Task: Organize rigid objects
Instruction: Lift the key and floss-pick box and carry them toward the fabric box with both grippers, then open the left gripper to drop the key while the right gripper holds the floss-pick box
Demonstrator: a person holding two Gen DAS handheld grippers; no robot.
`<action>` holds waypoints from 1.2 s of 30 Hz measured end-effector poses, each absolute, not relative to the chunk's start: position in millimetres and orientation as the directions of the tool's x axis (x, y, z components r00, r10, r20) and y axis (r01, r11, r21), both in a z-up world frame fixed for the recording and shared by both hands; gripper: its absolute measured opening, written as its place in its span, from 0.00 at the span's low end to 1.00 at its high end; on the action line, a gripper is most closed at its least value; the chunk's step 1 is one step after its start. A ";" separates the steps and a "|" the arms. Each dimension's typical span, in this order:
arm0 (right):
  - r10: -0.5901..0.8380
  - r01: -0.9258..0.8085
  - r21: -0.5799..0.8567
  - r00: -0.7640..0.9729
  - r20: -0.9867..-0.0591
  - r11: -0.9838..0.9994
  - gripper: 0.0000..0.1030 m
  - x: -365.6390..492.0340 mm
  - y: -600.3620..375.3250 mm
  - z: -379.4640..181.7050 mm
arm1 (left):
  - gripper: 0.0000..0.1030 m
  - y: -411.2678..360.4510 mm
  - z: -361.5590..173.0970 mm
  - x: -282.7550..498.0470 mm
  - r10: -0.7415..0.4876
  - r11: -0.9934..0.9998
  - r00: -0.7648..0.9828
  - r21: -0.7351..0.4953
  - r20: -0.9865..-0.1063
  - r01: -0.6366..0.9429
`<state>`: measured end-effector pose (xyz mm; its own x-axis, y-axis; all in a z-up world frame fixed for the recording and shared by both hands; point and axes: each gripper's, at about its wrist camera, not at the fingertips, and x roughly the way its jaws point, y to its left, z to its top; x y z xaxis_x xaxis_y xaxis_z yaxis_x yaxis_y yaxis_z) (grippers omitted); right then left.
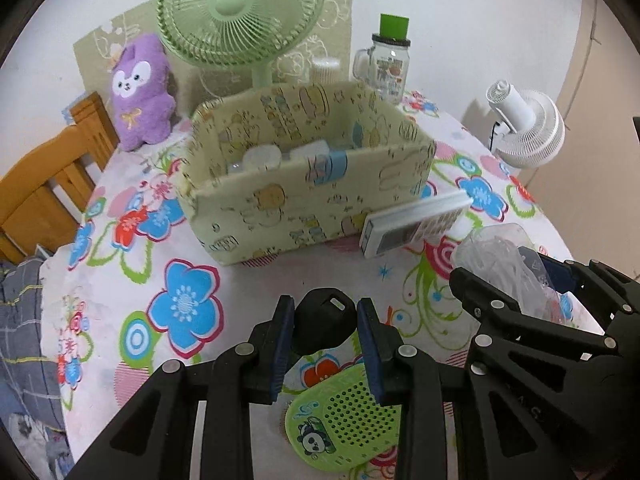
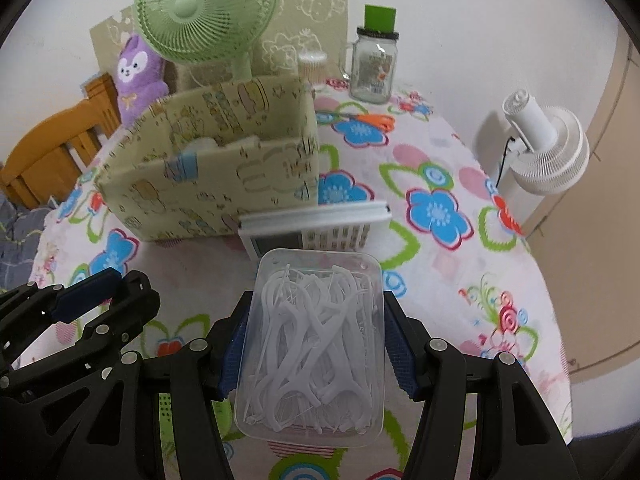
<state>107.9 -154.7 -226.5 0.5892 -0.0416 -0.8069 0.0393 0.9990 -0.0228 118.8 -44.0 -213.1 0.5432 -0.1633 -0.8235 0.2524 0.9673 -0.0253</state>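
Jaws of the left gripper [image 1: 325,334] clench a black key fob [image 1: 323,322] between their blue pads, above a green perforated case [image 1: 344,420] on the flowered surface [image 1: 248,280]. Jaws of the right gripper [image 2: 316,344] grasp a clear box of floss picks [image 2: 316,340] by its long sides, near a calculator [image 2: 316,230] leaning against the patterned bin [image 2: 208,172].

On the counter [image 2: 440,152], the remote [image 2: 316,228] leans against the storage box [image 2: 216,184], with the fan [image 1: 240,12] and jar [image 1: 390,64] behind it.
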 end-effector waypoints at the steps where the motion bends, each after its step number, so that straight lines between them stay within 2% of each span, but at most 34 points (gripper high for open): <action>1: -0.036 0.032 -0.022 0.589 -0.807 0.999 0.61 108.4 -155.9 -222.7 | 0.31 -44.7 -207.5 117.4 -0.158 0.970 0.548 -0.026 -0.821 0.241; 19: 0.054 -0.098 -0.011 0.636 -0.770 0.995 0.61 116.5 -167.7 -146.7 | 0.31 -54.8 -132.2 113.4 -0.082 0.991 0.620 0.000 -0.780 0.131; 36: 0.075 -0.120 -0.006 0.660 -0.748 0.993 0.61 143.2 -161.1 -118.2 | 0.31 -45.9 -104.9 134.8 -0.056 0.995 0.662 0.012 -0.747 0.098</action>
